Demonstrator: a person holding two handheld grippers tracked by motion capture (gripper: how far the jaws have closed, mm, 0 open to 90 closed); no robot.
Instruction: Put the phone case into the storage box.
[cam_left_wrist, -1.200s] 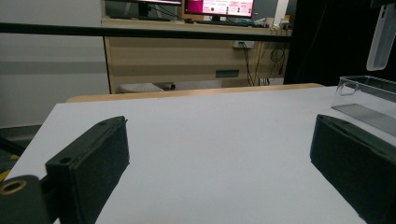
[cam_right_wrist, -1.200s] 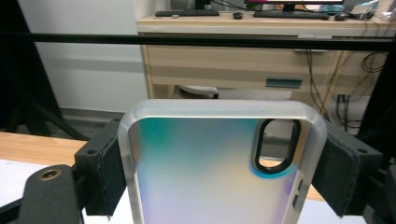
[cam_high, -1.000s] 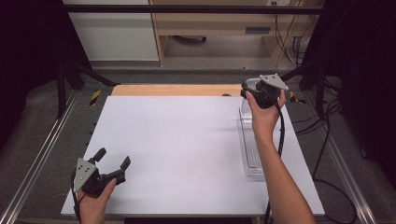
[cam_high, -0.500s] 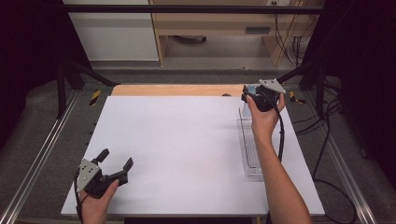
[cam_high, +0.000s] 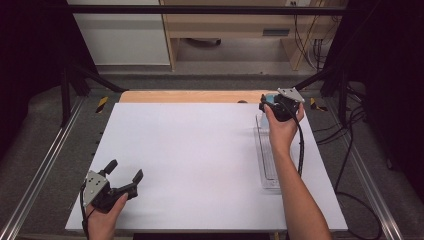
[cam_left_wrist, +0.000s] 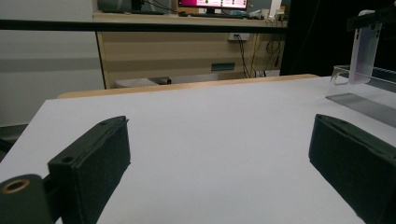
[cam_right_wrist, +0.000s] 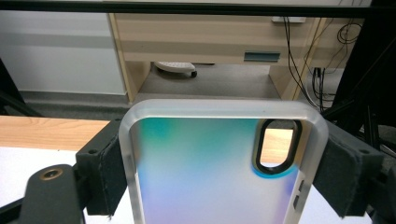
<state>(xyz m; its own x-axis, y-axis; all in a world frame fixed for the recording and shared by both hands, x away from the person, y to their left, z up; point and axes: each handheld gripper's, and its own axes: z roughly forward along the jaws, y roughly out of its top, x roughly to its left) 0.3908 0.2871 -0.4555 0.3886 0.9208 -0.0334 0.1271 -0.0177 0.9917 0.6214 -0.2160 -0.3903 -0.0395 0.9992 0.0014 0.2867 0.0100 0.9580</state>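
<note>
Two grippers in play: your right gripper (cam_high: 278, 104) clamps a phone case (cam_right_wrist: 219, 163) by its long edges, upright over the far end of the clear tray (cam_high: 266, 165), likely so it can drop straight in. Your left gripper (cam_high: 122, 172) rests near the table's (cam_high: 200, 150) close corner, jaws spread wide and holding nothing, out of the way.

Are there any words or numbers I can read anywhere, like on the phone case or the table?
None that can be read.
Phone case held in the right gripper: no letters, just a colour fade.
Screen at the back, in the left gripper view: something is on it, but too small and blurred to read.
Clear tray and white table: no print.
</note>
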